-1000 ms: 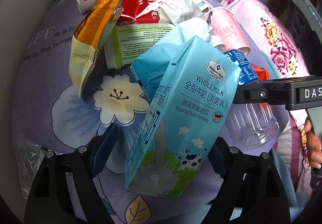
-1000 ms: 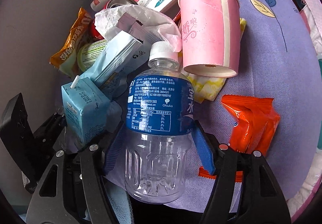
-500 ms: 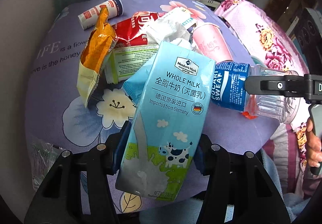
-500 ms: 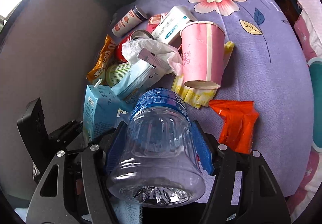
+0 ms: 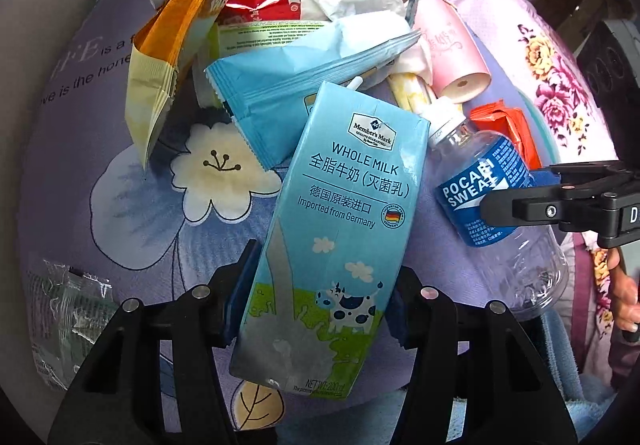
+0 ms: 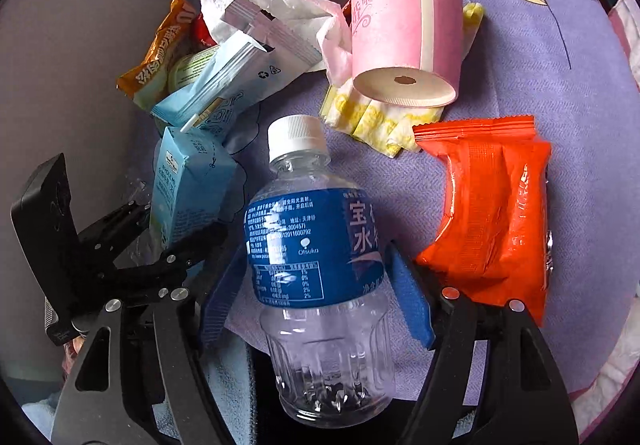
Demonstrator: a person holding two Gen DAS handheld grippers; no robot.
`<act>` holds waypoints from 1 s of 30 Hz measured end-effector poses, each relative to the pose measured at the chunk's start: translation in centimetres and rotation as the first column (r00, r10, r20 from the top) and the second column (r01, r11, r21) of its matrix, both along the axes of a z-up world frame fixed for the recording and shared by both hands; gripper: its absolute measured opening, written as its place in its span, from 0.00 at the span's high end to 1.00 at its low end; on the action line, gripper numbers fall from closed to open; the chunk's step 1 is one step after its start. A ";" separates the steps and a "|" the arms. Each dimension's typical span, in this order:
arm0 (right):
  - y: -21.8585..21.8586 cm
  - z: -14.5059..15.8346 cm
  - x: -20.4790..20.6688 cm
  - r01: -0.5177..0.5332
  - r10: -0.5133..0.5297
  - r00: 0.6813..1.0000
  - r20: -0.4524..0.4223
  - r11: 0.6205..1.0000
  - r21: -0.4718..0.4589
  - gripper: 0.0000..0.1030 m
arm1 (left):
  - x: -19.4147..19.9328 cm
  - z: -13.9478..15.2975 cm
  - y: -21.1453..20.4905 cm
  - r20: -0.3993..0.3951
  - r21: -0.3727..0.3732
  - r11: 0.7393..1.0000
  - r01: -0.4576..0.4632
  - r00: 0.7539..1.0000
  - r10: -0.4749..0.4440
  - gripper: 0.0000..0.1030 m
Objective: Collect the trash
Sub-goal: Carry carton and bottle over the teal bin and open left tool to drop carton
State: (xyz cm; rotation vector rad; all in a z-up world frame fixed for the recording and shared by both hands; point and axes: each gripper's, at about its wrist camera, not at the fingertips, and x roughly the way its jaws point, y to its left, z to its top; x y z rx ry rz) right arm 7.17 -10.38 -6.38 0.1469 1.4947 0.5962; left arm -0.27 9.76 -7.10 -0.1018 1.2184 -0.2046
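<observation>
The left claw (image 5: 316, 301) is clamped on the lower half of a blue milk carton (image 5: 336, 229), its pads pressed to both sides, and the right claw (image 6: 316, 285) is clamped on a clear plastic bottle (image 6: 320, 285) at the bottom of its blue label. Both items sit at the near edge of the trash pile, the bottle just to the right of the carton, over a purple flowered bedspread (image 5: 132, 229). Whether either is fully clear of the fabric I cannot tell. The step in hand looks like carrying two grabbed pieces away; no bin shows in either view, so the next move calls for drawing both back toward the person without swinging them into each other. Beyond the carton lie a blue wrapper (image 5: 296, 93), an orange-yellow snack bag (image 5: 172, 45) and a pink paper cup (image 6: 404, 25) on its side; an orange packet (image 6: 492, 213) lies right of the bottle, close to the right claw's outer finger. Open room is behind the carton, toward the bed's near edge.
</observation>
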 end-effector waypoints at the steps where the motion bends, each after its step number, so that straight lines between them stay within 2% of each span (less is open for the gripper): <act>1: 0.2 -0.2 0.1 -0.002 0.002 1.000 0.001 1.000 -0.006 0.32 | 0.0 0.0 -0.1 0.001 0.002 1.000 0.003 1.000 -0.003 0.44; 4: 1.0 -0.8 0.4 -0.011 0.011 1.000 -0.010 1.000 -0.017 0.32 | 0.0 0.0 -0.2 0.009 0.013 1.000 0.009 1.000 -0.009 0.44; 5: 1.3 -1.0 0.3 -0.018 0.018 1.000 -0.009 1.000 -0.021 0.38 | 0.0 0.0 -0.3 0.010 0.013 1.000 0.009 1.000 -0.009 0.44; 8: 1.9 -0.6 -0.4 -0.030 0.031 0.999 0.026 0.999 -0.019 0.38 | 0.0 0.3 -0.3 0.010 0.001 1.000 0.000 1.000 0.000 0.46; 13: -0.1 2.9 -0.5 0.018 -0.024 0.995 0.096 0.997 0.071 0.38 | -0.5 2.2 -0.6 0.043 -0.004 1.000 0.006 0.999 -0.006 0.49; 19: -3.5 7.5 0.3 0.083 -0.113 0.975 0.192 0.985 0.154 0.38 | -0.9 6.4 -1.9 0.112 -0.023 0.999 0.022 0.993 -0.019 0.50; 22: -6.0 8.8 0.8 0.143 -0.180 0.958 0.225 0.975 0.171 0.38 | -0.4 8.4 -3.4 0.144 -0.031 0.998 0.052 0.989 -0.047 0.50; 25: -9.5 10.1 1.2 0.220 -0.263 0.931 0.253 0.958 0.186 0.38 | 1.0 10.1 -6.6 0.177 -0.017 0.994 0.113 0.978 -0.108 0.50; 30: -18.0 10.1 1.3 0.400 -0.438 0.859 0.266 0.897 0.186 0.38 | 4.8 10.0 -14.3 0.174 -0.007 0.970 0.242 0.956 -0.237 0.50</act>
